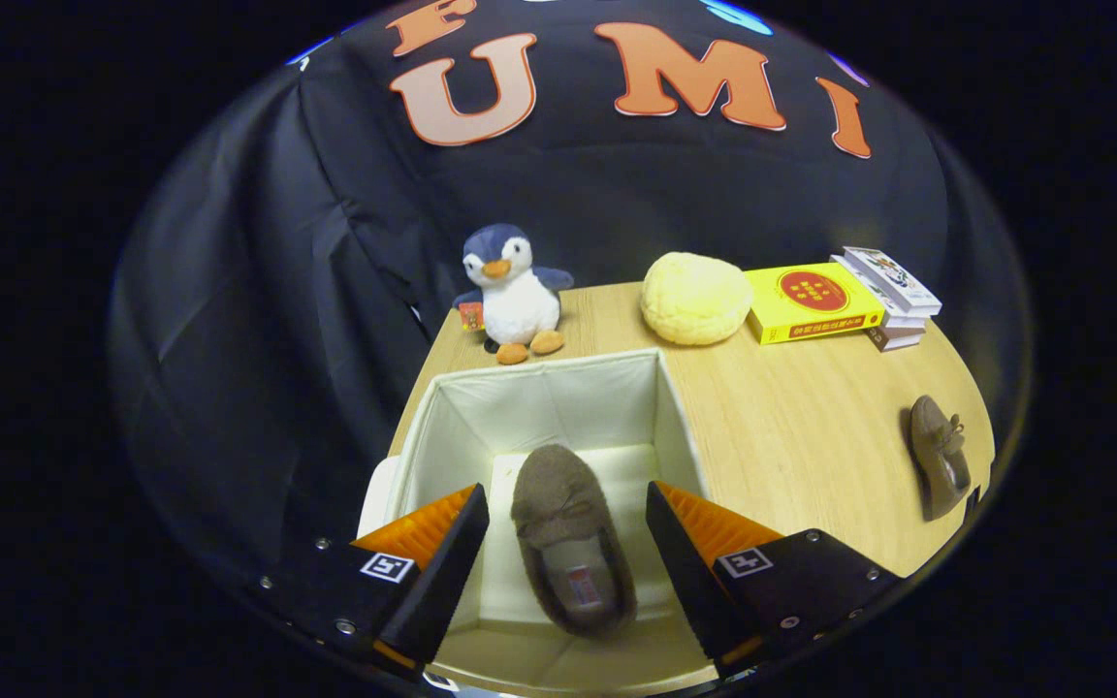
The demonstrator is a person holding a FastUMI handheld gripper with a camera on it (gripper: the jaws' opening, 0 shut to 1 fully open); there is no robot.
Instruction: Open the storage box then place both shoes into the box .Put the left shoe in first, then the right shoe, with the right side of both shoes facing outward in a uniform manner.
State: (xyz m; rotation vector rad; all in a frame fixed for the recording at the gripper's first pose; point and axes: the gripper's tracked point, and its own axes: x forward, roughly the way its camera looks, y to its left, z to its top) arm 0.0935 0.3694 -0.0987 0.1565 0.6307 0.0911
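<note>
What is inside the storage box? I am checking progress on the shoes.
One brown shoe lies on the floor of the open storage box, between the open gripper fingers. The near floor corners are hidden behind them.

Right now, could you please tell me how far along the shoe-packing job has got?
Done: the white fabric storage box stands open, and one brown suede loafer lies inside on its floor. In hand: nothing; the claw is open, its fingers spread either side of that shoe without touching it. Left: the second brown loafer lies on the light wooden table, well beyond the box, and must go in beside the first.
</note>
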